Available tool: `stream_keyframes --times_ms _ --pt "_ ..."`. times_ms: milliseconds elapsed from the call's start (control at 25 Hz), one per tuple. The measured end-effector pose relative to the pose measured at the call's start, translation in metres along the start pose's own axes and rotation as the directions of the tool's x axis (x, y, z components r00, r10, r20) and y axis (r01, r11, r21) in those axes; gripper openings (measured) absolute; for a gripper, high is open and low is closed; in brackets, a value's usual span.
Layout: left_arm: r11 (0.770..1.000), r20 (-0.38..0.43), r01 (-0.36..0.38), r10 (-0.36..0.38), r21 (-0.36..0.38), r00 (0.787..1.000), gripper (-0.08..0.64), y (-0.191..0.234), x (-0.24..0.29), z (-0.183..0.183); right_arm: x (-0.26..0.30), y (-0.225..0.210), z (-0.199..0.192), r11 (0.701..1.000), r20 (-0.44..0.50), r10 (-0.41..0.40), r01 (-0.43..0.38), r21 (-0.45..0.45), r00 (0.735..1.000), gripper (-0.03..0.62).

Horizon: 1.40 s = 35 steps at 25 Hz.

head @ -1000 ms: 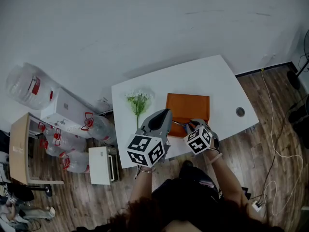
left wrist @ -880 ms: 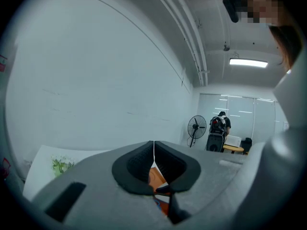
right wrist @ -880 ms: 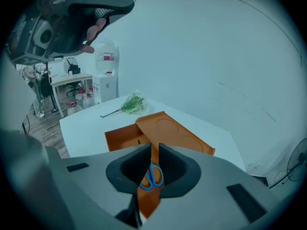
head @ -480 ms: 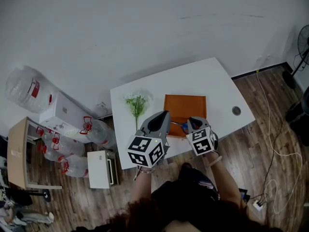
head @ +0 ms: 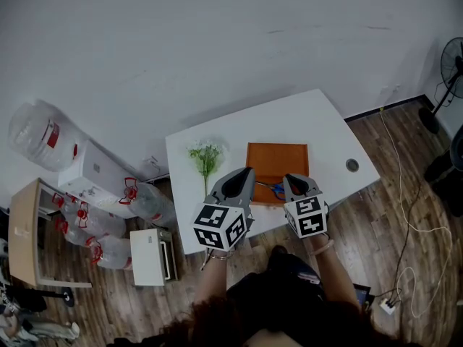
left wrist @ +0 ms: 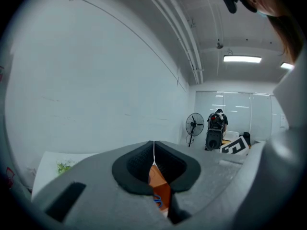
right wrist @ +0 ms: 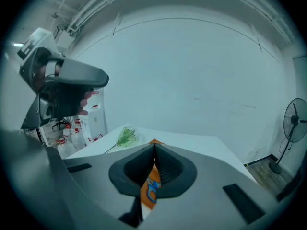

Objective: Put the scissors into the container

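The scissors (head: 273,189), with blue handles, lie at the near edge of the orange container (head: 278,157) on the white table (head: 318,129). My right gripper (head: 289,180) hovers just right of them, its jaws shut with the tips meeting (right wrist: 154,150). Through the gap under those tips I see the blue handles (right wrist: 152,188) on the orange floor below; nothing seems pinched. My left gripper (head: 248,170) is held over the container's near left corner, also shut (left wrist: 153,147). A sliver of orange (left wrist: 160,190) and blue (left wrist: 157,201) shows beneath it.
A green plant sprig (head: 206,154) lies left of the container. The table has a round cable hole (head: 351,165) at its right. On the floor to the left are water bottles (head: 43,132) and a white box (head: 150,246); a fan (head: 452,56) stands far right.
My right gripper has drifted slightly right and toward me. The scissors and the left gripper stay where they were.
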<state>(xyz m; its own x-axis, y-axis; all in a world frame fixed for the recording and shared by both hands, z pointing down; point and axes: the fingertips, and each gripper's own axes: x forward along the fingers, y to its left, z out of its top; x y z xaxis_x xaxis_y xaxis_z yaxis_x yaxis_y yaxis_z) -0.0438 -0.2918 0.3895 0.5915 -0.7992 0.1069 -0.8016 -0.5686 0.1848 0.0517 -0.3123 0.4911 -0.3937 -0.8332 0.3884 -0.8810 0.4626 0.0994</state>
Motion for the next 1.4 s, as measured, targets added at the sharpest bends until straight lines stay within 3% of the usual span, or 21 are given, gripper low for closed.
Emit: stream_keyframes --times_ms 680,1400 --pt "0.998 0.032 0.029 -0.031 0.06 0.999 0.018 0.009 -0.012 0.016 -0.042 0.002 0.067 0.997 0.193 -0.076 0.072 0.031 0.978 -0.002" --pt "0.997 0.03 0.033 -0.035 0.076 0.999 0.018 0.013 0.0 0.021 -0.049 -0.01 0.084 0.994 0.231 -0.106 0.104 0.019 0.967 -0.003"
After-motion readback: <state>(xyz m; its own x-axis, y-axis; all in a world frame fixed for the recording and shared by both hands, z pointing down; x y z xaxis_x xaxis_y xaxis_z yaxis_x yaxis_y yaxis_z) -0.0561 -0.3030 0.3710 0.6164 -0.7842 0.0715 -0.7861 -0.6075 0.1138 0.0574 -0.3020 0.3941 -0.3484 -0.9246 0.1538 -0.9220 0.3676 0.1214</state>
